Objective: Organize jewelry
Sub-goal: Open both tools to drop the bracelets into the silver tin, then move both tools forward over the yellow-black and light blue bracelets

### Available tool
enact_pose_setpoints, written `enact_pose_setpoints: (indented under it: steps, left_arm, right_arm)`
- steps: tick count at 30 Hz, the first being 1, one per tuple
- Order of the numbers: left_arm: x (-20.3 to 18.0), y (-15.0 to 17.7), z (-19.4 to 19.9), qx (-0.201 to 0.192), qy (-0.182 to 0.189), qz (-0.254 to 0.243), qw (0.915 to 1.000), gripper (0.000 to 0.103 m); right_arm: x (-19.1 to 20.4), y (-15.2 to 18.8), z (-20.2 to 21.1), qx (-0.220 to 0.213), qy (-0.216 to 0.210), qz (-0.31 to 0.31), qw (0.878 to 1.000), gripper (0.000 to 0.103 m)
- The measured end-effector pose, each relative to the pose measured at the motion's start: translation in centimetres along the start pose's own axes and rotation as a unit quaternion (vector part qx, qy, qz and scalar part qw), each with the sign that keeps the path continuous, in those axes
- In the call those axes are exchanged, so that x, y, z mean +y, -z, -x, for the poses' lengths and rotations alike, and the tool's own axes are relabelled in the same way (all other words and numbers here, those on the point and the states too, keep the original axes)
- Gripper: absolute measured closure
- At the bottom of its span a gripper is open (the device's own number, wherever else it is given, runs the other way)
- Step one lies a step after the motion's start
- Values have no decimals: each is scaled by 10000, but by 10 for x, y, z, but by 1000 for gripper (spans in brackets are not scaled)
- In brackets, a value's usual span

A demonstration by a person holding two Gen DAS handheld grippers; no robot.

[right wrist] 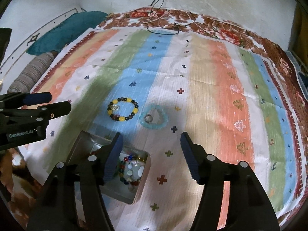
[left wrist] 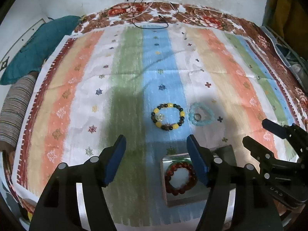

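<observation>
A yellow-and-dark bead bracelet [left wrist: 167, 117] [right wrist: 123, 111] lies on the striped cloth. Beside it to the right lies a light blue bracelet [left wrist: 201, 116] [right wrist: 154, 119] with a small ring [left wrist: 197, 117] [right wrist: 148, 118] inside it. An open metal box [left wrist: 184, 179] [right wrist: 115, 165] sits near me; the left wrist view shows a dark red bead bracelet [left wrist: 181, 179] in it, the right wrist view shows multicoloured beads [right wrist: 130, 170]. My left gripper [left wrist: 156, 159] is open and empty just above the box. My right gripper [right wrist: 150, 156] is open and empty to the right of the box.
The striped cloth [left wrist: 134, 77] covers a floral blanket [left wrist: 192, 13]. Thin cords [left wrist: 152, 19] lie at the far edge by the wall. A teal cushion [left wrist: 38, 44] and a striped roll [left wrist: 15, 115] lie at the left. A plastic bin [left wrist: 288, 57] is at the right.
</observation>
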State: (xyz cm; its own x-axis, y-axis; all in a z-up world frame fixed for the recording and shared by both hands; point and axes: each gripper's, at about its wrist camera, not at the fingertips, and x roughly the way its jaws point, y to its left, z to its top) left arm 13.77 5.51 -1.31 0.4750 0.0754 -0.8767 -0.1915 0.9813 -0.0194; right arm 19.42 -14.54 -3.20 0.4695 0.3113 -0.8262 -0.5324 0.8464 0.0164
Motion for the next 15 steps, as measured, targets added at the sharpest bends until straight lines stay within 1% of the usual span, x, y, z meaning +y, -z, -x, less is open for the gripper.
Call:
enact_pose_setpoints:
  steps: [4,6,15]
  left_arm:
    - [3,-5,-7,76,-27,23,10000,37]
    - [2,-10,-12,117,-8,35,9999,37]
    - [-4,-21,-29,217,-128,-62,9997,37]
  right_arm:
    - [-2,-6,-6,4,20,-34,10000,37]
    - [-3,-8,-10,20,30,-42,10000,34]
    - [-15,-20,-25,92,180,-197,9996,33]
